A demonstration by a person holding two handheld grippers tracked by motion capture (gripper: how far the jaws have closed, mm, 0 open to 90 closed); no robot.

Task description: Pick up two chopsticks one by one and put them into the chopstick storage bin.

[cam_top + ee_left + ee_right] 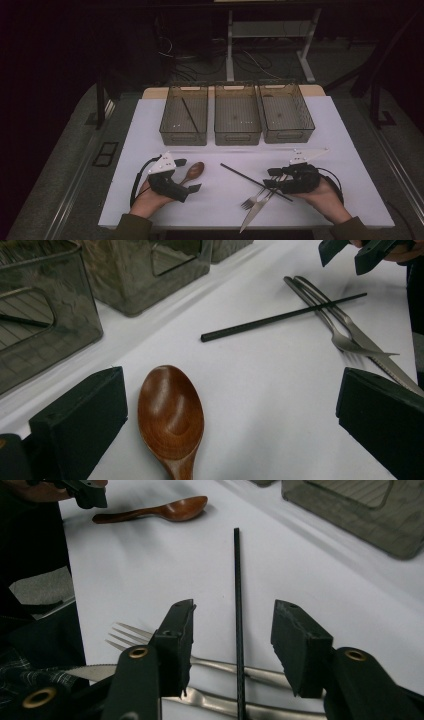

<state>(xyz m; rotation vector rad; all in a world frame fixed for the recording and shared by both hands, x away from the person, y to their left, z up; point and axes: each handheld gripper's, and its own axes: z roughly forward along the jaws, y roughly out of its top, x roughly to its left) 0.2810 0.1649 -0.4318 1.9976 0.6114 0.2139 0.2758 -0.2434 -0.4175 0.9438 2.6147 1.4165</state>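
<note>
Black chopstick (256, 182) lying across fork (256, 197) and knife (260, 207) near the table's front edge, right gripper (272, 178) straddling it; left gripper (187, 175) wide apart around wooden spoon (194, 171).

Left gripper view: spoon (171, 417) between gaping jaws, untouched.

Right gripper view: chopstick (237, 605) centred between half-open, empty jaws. Best closed squarely on the stick alone, pads clear of the fork (220, 666) beneath.
</note>
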